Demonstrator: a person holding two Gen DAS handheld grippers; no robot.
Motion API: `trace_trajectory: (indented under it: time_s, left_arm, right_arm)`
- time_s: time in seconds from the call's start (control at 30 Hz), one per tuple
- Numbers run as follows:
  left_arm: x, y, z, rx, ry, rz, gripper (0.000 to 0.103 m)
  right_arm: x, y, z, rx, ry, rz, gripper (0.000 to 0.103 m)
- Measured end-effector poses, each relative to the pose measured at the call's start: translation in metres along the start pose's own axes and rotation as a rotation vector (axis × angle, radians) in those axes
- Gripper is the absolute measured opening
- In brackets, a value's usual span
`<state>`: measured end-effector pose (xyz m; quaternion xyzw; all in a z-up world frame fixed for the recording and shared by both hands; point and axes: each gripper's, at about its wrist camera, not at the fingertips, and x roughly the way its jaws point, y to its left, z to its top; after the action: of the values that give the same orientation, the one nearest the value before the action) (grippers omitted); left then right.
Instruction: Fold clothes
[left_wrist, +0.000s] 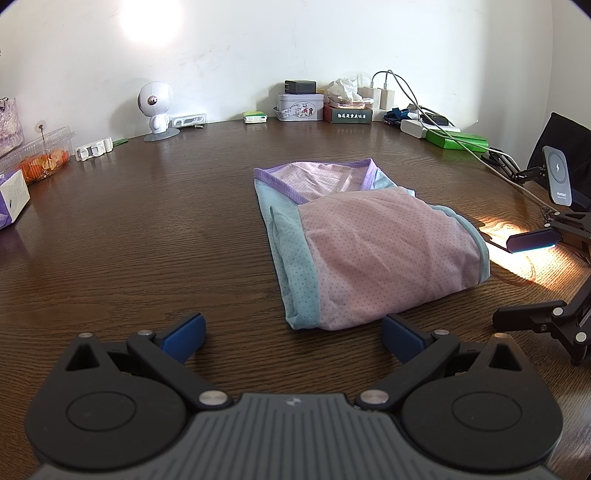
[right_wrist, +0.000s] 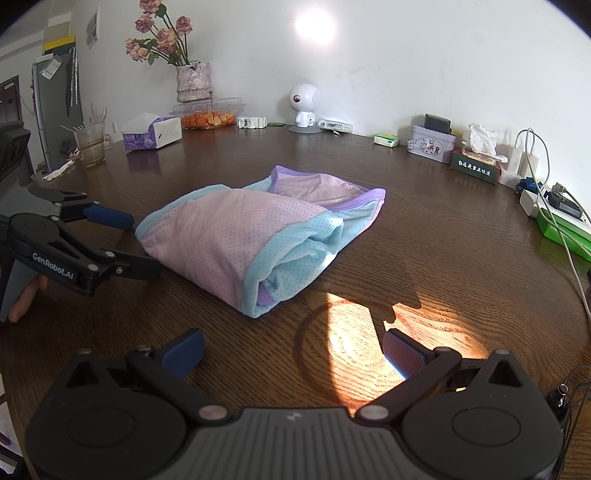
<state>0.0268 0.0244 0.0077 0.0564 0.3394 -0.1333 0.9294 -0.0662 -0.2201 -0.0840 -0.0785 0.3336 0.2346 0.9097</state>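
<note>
A folded pink, light-blue and purple dotted garment (left_wrist: 369, 240) lies on the dark wooden table (left_wrist: 147, 229). My left gripper (left_wrist: 293, 334) is open just in front of the garment's near edge, holding nothing. In the right wrist view the same garment (right_wrist: 251, 236) lies ahead, and my right gripper (right_wrist: 293, 349) stands open over a sunlit patch, a little short of the folded corner. The left gripper (right_wrist: 144, 243) shows at the garment's left side, open. At the far right of the left wrist view the right gripper (left_wrist: 517, 280) is open beside the garment.
Along the wall stand a white robot figurine (left_wrist: 157, 107), tins and boxes (left_wrist: 299, 107), chargers with cables (left_wrist: 424, 118), a green box (left_wrist: 458, 142) and a phone charger stand (left_wrist: 559, 173). A tissue box (right_wrist: 151, 134), a glass (right_wrist: 90, 146), a fruit container (right_wrist: 208, 114) and a flower vase (right_wrist: 192, 81) sit at far left.
</note>
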Motion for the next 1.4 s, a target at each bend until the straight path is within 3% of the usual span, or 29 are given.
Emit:
trace_trajectory:
  time_s: [0.8, 1.4]
  left_arm:
    - [0.0000, -0.0002, -0.0003, 0.000, 0.000, -0.001, 0.102]
    - [-0.0019, 0.0021, 0.0036, 0.000, 0.010, -0.003, 0.103]
  right_arm:
    - [-0.0003, 0.0004, 0.0003, 0.001, 0.000, -0.001, 0.103]
    - [0.0013, 0.0070, 0.0006, 0.046, 0.000, -0.058, 0.103]
